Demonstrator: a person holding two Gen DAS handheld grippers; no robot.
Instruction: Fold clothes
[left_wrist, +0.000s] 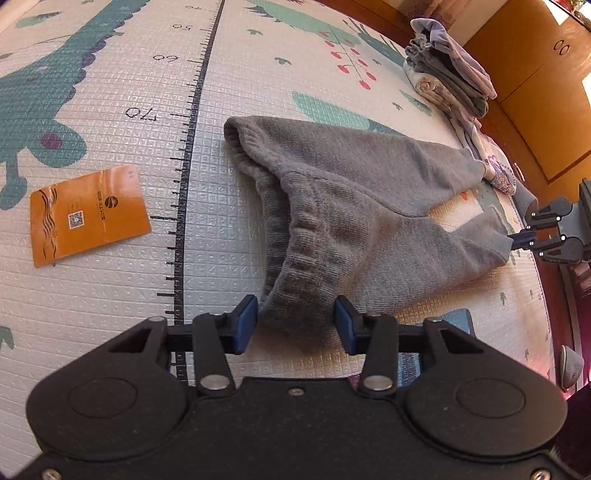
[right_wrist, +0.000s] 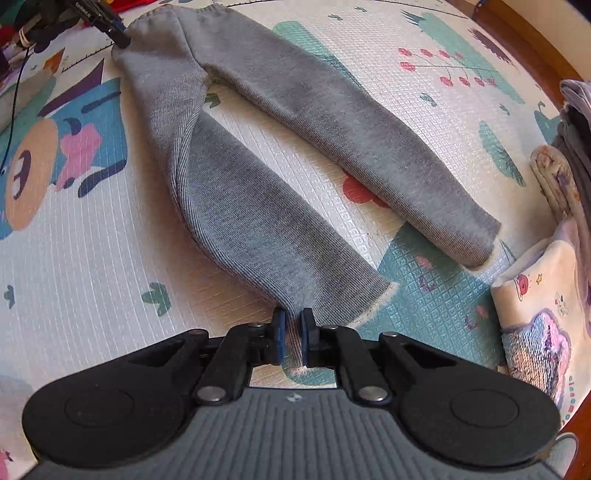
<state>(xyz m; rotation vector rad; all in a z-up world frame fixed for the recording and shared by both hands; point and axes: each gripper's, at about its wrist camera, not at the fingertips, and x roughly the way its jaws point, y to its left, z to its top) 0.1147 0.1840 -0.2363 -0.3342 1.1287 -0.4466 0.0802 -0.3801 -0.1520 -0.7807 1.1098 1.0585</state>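
Note:
Grey knit trousers lie flat on a patterned play mat, with the two legs spread apart in a V. In the left wrist view the ribbed waistband points toward me. My left gripper is open, and the near waistband corner sits between its blue pads. In the right wrist view the trousers stretch away from my right gripper, which is shut on the hem of the near leg. The far leg lies free on the mat. The right gripper also shows at the leg end, and the left gripper shows at the waistband.
An orange packet lies on the mat left of the waistband. A stack of folded clothes sits at the mat's far edge. In the right wrist view it stands beside a cream printed garment. Wooden floor borders the mat.

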